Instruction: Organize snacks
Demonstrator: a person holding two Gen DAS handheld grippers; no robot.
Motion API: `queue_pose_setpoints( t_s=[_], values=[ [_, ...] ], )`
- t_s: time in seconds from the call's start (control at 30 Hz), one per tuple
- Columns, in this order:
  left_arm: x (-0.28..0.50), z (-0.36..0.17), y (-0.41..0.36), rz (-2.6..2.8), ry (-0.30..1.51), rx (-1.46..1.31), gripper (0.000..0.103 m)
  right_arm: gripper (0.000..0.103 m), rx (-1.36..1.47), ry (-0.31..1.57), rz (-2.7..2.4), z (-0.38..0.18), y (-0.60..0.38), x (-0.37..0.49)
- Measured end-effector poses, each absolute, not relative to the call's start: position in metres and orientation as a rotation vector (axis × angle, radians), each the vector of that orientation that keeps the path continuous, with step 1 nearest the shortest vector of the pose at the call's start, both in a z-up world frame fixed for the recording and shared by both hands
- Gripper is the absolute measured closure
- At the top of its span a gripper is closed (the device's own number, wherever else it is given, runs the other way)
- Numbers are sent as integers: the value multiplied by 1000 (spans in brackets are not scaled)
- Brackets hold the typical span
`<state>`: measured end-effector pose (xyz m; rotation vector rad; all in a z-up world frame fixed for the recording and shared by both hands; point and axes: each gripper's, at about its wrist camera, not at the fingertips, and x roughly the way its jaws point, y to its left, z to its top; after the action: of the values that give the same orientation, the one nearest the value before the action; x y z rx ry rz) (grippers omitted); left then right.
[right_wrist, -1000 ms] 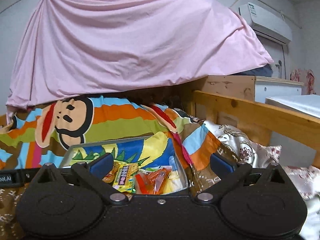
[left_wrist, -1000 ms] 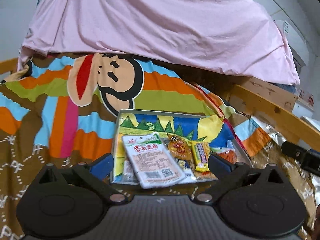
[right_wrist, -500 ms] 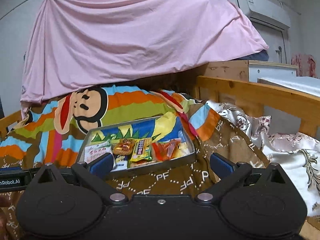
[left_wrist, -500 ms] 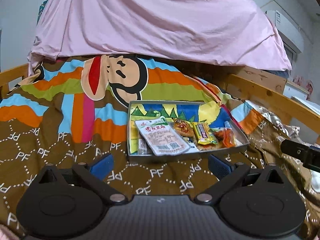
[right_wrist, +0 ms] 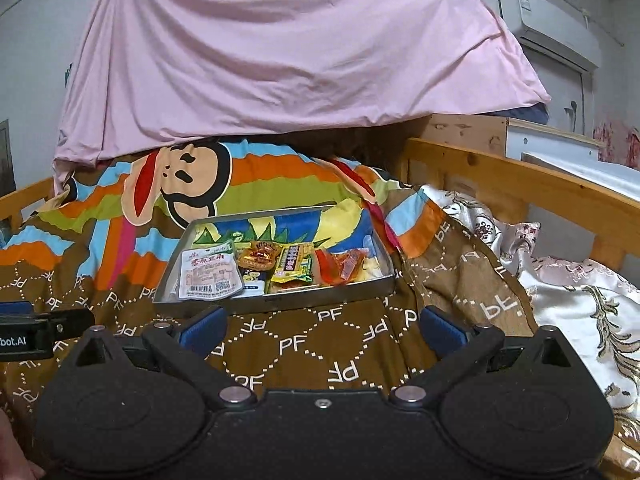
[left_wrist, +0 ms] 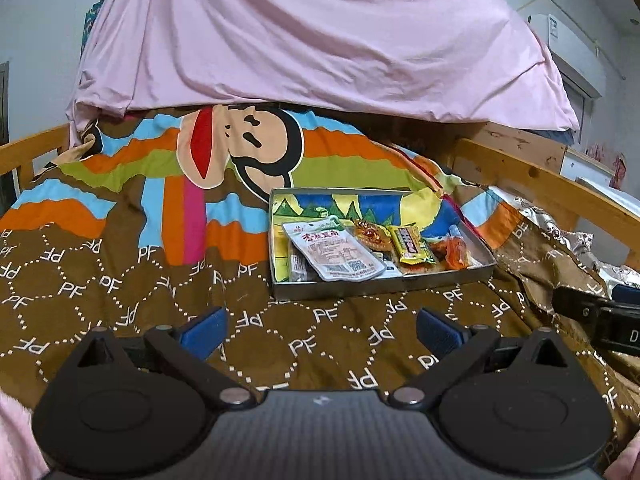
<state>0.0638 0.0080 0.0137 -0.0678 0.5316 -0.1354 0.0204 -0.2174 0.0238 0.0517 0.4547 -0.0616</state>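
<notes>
A shallow metal tin (left_wrist: 372,286) with a cartoon-printed bottom lies on the bed quilt and holds several snack packets. A large white packet (left_wrist: 334,252) lies at its left, an orange packet (left_wrist: 372,234) and a yellow packet (left_wrist: 412,244) in the middle, a red-orange packet (left_wrist: 454,252) at the right. The tin also shows in the right wrist view (right_wrist: 280,302), with the white packet (right_wrist: 208,274) at its left. My left gripper (left_wrist: 320,332) is open and empty, short of the tin. My right gripper (right_wrist: 322,330) is open and empty, just short of the tin's near wall.
The bed has a brown "PF" and striped monkey quilt (left_wrist: 120,280). A wooden bed rail (right_wrist: 520,188) runs along the right. A white embroidered pillow (right_wrist: 580,300) lies at the right. A pink sheet (left_wrist: 320,40) hangs behind. The right gripper's finger shows at the left view's right edge (left_wrist: 592,312).
Both grippers have pulled back and away from the tin, which now looks smaller and farther off. Both stay open and empty. The packets have not moved.
</notes>
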Motion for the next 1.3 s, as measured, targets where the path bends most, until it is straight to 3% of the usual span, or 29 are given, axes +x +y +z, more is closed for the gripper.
queue_pose_setpoints(
  t_s=[1.3],
  values=[
    [57,10,5,-146,548,-24,1,1,7,523,-62,15,-213,28]
  ],
)
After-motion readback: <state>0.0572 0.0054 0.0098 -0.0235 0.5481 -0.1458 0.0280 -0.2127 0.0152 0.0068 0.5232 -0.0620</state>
